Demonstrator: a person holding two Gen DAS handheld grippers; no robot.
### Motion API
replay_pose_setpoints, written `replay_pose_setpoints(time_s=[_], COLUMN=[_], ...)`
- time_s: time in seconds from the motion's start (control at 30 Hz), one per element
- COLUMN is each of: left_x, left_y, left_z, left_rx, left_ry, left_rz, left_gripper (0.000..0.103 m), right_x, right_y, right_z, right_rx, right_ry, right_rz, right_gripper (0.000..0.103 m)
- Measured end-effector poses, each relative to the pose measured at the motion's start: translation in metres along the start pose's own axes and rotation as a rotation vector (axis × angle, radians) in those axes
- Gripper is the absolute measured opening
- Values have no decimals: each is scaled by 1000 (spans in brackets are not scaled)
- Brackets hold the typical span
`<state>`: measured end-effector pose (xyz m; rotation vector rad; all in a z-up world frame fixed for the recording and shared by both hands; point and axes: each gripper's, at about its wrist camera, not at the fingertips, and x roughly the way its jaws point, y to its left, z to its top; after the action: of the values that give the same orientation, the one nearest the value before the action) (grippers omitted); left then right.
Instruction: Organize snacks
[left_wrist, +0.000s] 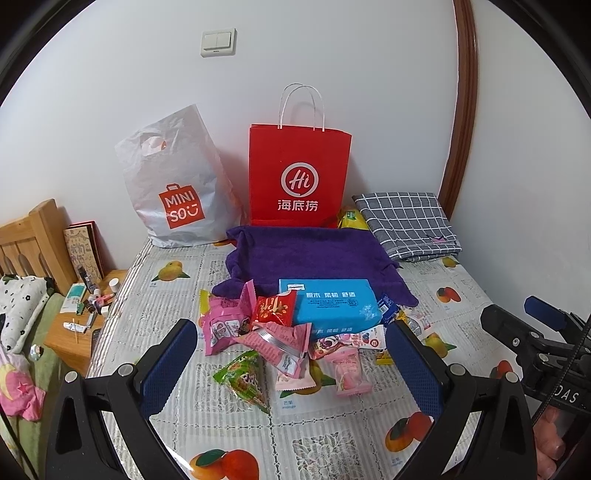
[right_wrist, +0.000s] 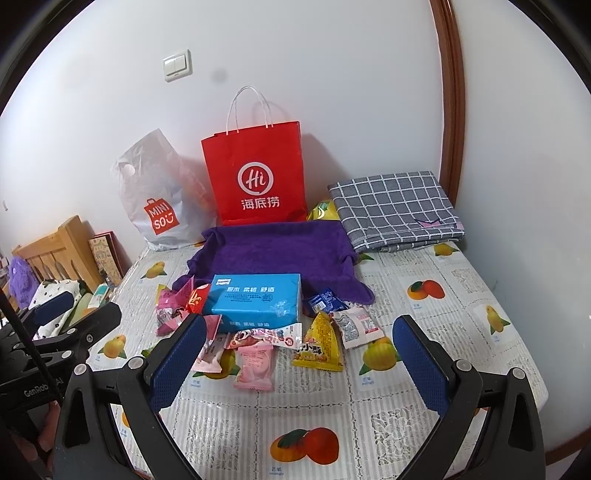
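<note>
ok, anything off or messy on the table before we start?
Snack packets lie in a loose overlapping heap around the blue tissue box, which is no snack. A yellow packet is wedged behind the purple cloth, half hidden. Nothing looks torn or spilled. Both grippers open, empty.

The white plastic bag (left_wrist: 173, 184) reads "MINISO"; the red paper bag (left_wrist: 299, 173) shows "Hi" and "海底捞"; the blue tissue pack (left_wrist: 328, 302) — "原木 柔韧 舒适".

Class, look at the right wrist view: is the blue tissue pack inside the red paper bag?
No: the blue tissue pack lies on the table among snack packets, in front of the red paper bag.
</note>
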<state>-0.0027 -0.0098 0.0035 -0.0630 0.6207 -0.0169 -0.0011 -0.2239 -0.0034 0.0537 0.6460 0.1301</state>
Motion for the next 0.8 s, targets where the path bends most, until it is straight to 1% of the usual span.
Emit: replay_pose_setpoints(time_s=[0.23, 0.43, 0.53, 0.67, 0.73, 0.8], left_x=[7, 15, 27, 47, 60, 74], left_y=[-1, 2, 8, 15, 19, 24], left_z=[2, 3, 4, 0, -2, -6], left_rx=[5, 16, 3, -7, -12, -17], left_ry=[6, 7, 21, 52, 80, 107], left_rz=[-4, 3, -8, 1, 6, 11], left_gripper=[103, 103, 103, 103, 103, 103], right_x=[2, 13, 24, 47, 59, 75], right_y=[-1, -3, -8, -20, -27, -37], right_z=[2, 3, 2, -3, -6, -12], right_rx=[2, 2, 5, 6, 10, 17], right_ry=[-3, 1, 18, 49, 65, 91], right_rz=[-1, 9, 7, -18, -33, -52], right_gripper=[100, 100, 100, 100, 100, 97])
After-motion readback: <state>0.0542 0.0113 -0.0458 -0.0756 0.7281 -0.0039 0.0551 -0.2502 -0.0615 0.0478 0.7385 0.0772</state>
